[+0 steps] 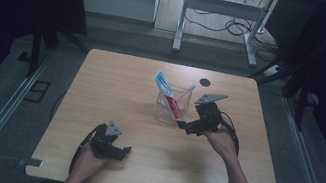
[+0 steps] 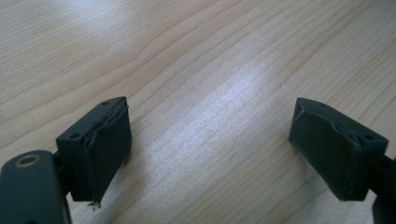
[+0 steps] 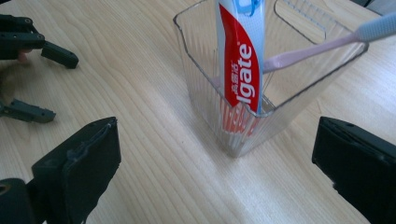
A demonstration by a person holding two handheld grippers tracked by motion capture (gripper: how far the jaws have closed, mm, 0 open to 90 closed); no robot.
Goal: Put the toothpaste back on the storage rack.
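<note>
Table (image 1: 116,83): pale wood, rectangular, bare across most of its top; dark round hole at about 1 o'clock from centre, near the far edge.

Clear holder (image 1: 171,105): ribbed transparent cup, stood upright just right of table centre, at roughly 2 o'clock from the middle. Open top, hence contents left leaning on the rim rather than standing free.

Toothpaste tube (image 1: 167,92): red, white and blue, lodged inside the clear holder, foot at the bottom, upper end tipped toward 11 o'clock in the high view. Probably propped that way for lack of room to lie flat.

Toothbrush (image 3: 317,46): pink handle, pale blue-grey end, lodged in the same holder, leaned across the rim toward 2 o'clock in the right gripper view, crossed behind the toothpaste tube.

Right tongs (image 1: 184,124): held just beside the clear holder at its 4 o'clock, jaws spread wide, nothing between them; holder framed between the jaws in the right gripper view (image 3: 215,163), likely lined up for a reach.

Left tongs (image 1: 124,150): parked low at 7 o'clock of the table, well apart from the holder, jaws spread wide (image 2: 210,149), only bare wood between; judged idle.
</note>
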